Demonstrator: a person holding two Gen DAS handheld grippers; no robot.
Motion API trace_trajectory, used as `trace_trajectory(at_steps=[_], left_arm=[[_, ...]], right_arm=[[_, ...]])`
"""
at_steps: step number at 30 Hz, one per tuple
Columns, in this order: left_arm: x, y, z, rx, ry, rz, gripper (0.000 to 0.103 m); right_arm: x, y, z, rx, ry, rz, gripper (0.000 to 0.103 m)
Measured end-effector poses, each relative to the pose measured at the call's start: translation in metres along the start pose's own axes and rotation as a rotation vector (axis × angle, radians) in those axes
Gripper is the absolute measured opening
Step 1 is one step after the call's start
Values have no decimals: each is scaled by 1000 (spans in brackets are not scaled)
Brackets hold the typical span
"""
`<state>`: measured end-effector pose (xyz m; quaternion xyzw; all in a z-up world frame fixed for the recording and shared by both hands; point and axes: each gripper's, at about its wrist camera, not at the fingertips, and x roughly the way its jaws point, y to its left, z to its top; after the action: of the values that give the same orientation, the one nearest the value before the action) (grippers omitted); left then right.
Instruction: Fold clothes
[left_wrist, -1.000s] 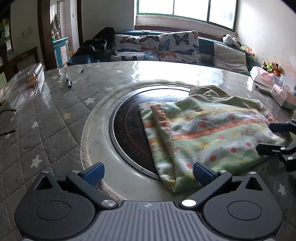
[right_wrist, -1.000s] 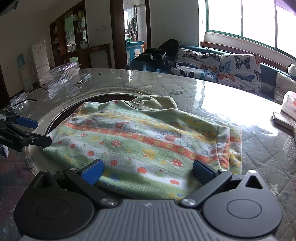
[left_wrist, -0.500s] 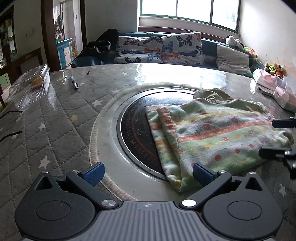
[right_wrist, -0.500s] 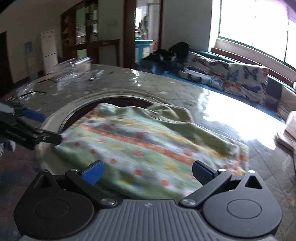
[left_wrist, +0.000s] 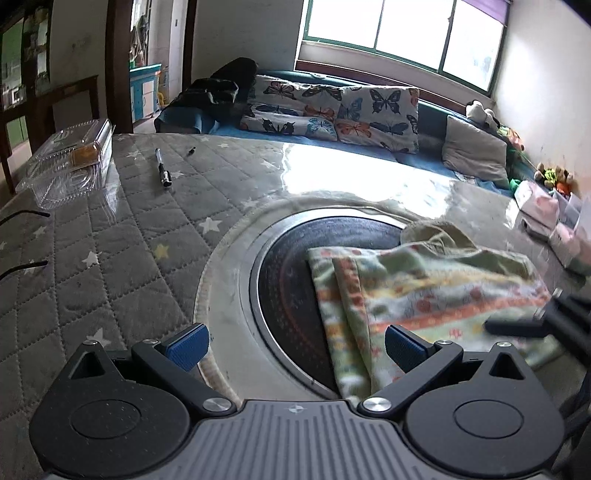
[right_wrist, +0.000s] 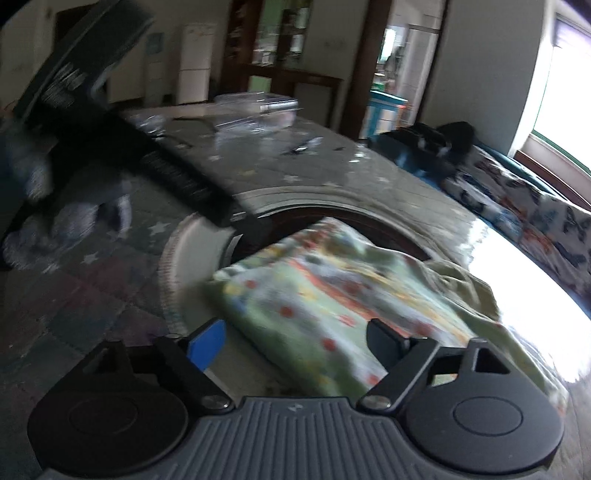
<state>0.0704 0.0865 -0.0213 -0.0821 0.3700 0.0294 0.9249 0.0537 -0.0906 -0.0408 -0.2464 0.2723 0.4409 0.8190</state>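
A folded green garment (left_wrist: 424, 295) with orange stripes and red dots lies over the right part of the dark round inset (left_wrist: 288, 280) in the table. My left gripper (left_wrist: 295, 349) is open and empty, at the near edge of the inset, left of the garment's corner. The right gripper shows at the right edge of the left wrist view (left_wrist: 546, 325), over the garment. In the blurred right wrist view my right gripper (right_wrist: 295, 343) is open and empty above the garment (right_wrist: 332, 295). The left gripper (right_wrist: 122, 122) appears there at upper left.
The table has a grey quilted cover with stars (left_wrist: 110, 236). A clear plastic box (left_wrist: 70, 162) and a pen (left_wrist: 162, 170) lie at far left. Packets (left_wrist: 546, 214) sit at far right. A sofa with butterfly cushions (left_wrist: 332, 107) stands behind the table.
Both grippers have pulled back from the garment, still open. The left view has swung left and risen. The right gripper has turned left quickly, blurring its view.
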Motion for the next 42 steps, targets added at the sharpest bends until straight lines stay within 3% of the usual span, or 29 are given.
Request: trace_trajectory(at_steps=[6, 14, 15, 20, 27, 33, 36, 39, 42], left_arm=[[5, 1, 10, -68, 30, -22, 103], [13, 1, 15, -176, 87, -84, 103], [13, 1, 16, -189, 94, -92, 103], [18, 2, 14, -254, 136, -124, 103], [22, 5, 15, -360, 172, -177, 103], [34, 6, 16, -480, 225, -257, 102], [41, 4, 17, -516, 238, -293, 94], [46, 0, 19, -514, 237, -301, 79], [52, -2, 19, -516, 251, -309, 47]], right_arm=[[8, 14, 7, -48, -3, 30, 52], [16, 29, 11, -119, 3, 53, 34], [17, 30, 11, -124, 2, 54, 27], [14, 23, 13, -69, -12, 79, 12], [-4, -1, 20, 86, -74, 103, 8], [-20, -14, 23, 145, -109, 99, 7], [-25, -17, 22, 157, -116, 100, 7], [-27, -17, 21, 162, -120, 104, 7], [-26, -18, 20, 168, -118, 110, 7]])
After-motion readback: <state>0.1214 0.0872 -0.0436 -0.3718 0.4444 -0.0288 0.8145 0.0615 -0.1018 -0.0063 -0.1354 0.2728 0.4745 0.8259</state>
